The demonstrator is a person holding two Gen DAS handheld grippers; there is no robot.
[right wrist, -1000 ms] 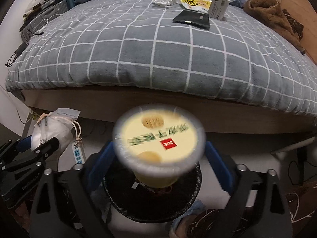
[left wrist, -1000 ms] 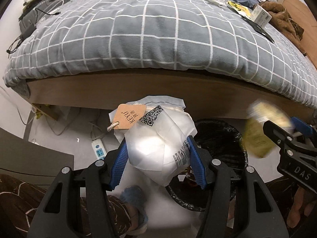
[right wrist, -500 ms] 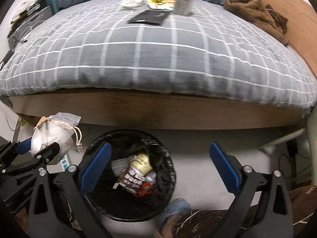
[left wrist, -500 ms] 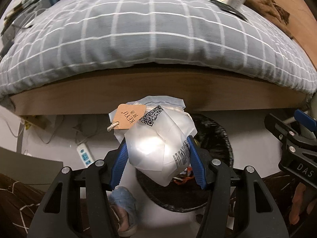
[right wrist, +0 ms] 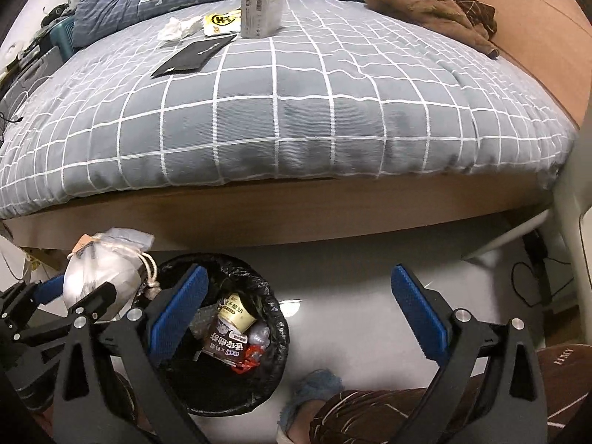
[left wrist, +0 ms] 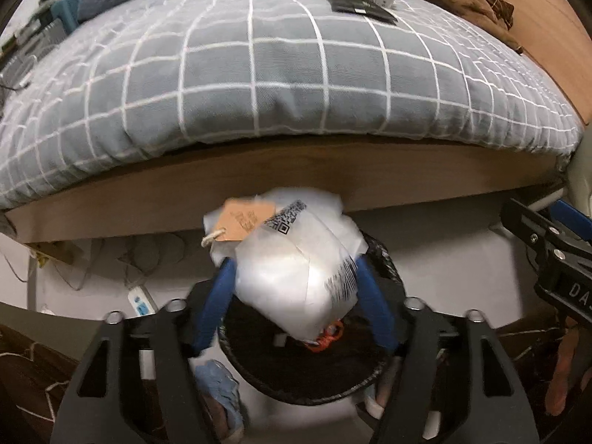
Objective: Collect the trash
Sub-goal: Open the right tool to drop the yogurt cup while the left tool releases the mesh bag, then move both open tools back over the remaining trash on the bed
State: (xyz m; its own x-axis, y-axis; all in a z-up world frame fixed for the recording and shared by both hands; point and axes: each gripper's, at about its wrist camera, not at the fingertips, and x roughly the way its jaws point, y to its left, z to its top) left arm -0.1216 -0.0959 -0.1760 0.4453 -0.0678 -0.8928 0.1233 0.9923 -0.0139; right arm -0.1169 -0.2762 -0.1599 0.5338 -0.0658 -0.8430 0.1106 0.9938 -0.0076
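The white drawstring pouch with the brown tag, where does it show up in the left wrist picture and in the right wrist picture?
Left wrist: the white drawstring pouch fills the lower centre, pinched by the left gripper, above the trash bin.
Right wrist: the pouch sits at the lower left edge, in that same gripper, left of the bin.
Shared landmark: the black-lined bin below the bed frame.

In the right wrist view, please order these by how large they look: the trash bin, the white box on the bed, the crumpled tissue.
1. Trash bin, largest, but nearest the camera.
2. White box.
3. Crumpled tissue, smallest.
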